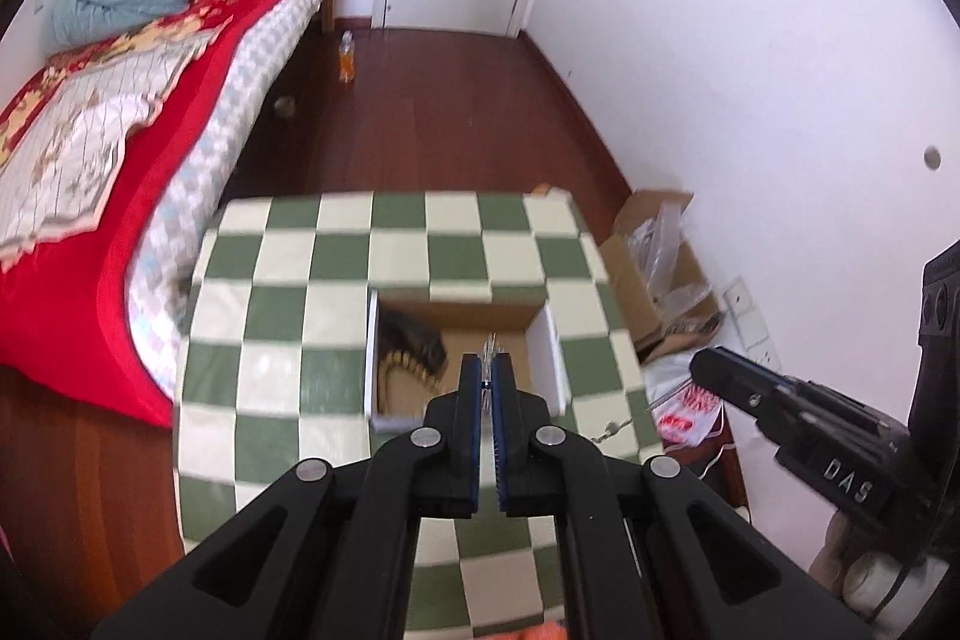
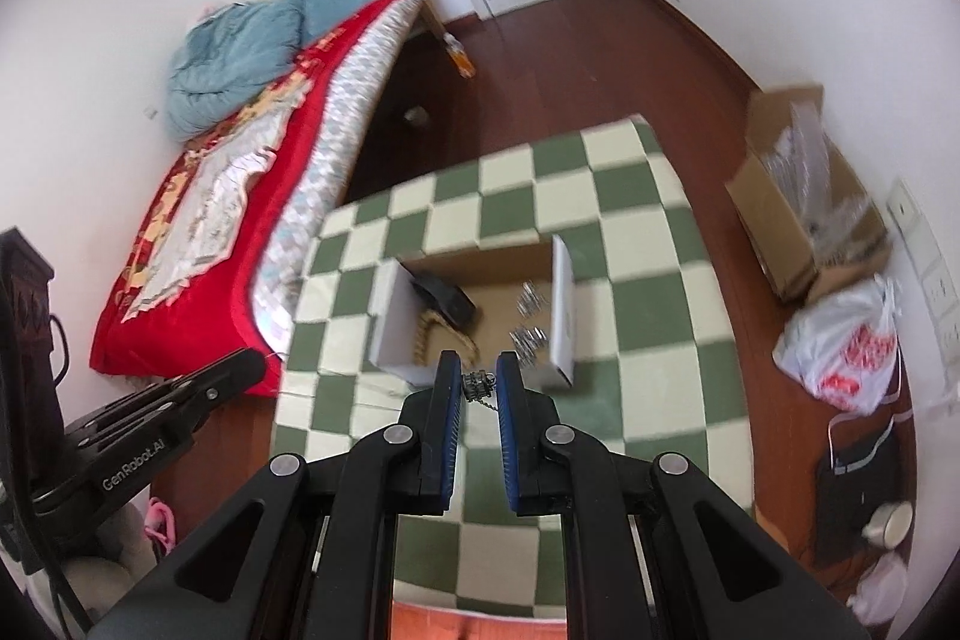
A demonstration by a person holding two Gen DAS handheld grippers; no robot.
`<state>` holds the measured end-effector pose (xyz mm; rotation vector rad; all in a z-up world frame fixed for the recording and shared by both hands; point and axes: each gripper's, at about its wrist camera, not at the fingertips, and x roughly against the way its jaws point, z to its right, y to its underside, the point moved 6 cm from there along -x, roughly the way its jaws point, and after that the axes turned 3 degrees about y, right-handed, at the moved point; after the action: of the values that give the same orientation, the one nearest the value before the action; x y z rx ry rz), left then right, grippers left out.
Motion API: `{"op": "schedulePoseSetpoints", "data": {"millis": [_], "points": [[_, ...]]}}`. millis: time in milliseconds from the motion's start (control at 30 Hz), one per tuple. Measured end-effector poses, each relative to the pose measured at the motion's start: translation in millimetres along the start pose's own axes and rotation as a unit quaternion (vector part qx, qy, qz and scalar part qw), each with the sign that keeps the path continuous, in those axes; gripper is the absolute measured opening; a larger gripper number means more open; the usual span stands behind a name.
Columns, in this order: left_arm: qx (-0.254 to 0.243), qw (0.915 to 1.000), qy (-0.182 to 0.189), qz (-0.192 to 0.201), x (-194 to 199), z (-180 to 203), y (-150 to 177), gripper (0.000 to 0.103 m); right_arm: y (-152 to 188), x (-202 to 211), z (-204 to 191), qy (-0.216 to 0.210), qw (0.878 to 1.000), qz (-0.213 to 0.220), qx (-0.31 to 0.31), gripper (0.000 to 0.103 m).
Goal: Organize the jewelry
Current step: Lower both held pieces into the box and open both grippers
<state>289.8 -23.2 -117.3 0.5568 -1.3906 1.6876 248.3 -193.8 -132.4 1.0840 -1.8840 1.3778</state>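
Right gripper (image 2: 480, 383) pinches a limp, light silver chain (image 2: 478, 387) at its clump, box (image 2: 563, 304) at 12 o'clock; left gripper (image 1: 487, 376) jaws narrow on thin silver piece (image 1: 491, 347).

Checkered table (image 1: 270, 316), open box (image 1: 555, 358) atop

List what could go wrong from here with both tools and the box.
1. The right tool pinches a small metal charm only at its tips, its chain dangling; it might slip onto the checkered cloth.
2. The left tool grips a thin silver piece above the open box; it could snag the beads already inside.
3. The tools work close together and may collide.
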Motion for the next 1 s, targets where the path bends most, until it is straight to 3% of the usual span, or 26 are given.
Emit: {"op": "schedulePoseSetpoints", "data": {"millis": [167,367,667,1000], "points": [[-0.003,0.9999,0.008,0.012,-4.6,-1.5,-38.2,0.001,-41.0,10.4,-25.8,-0.008,0.999,0.026,0.024,0.012],[0.005,0.9997,0.007,-0.024,-50.2,-17.2,-47.3,0.001,-79.4,-5.3,-45.3,0.0,0.998,0.032,0.052,0.012],[0.043,0.9933,0.004,-0.107,-134.3,-49.8,-9.1,0.001,-89.8,-93.5,-34.3,0.016,0.998,-0.036,0.053,0.012],[0.072,0.9872,-0.007,-0.142,-165.7,-72.4,8.3,0.004,-74.6,-178.1,-13.9,-0.005,0.993,-0.113,0.017,0.012]]}}
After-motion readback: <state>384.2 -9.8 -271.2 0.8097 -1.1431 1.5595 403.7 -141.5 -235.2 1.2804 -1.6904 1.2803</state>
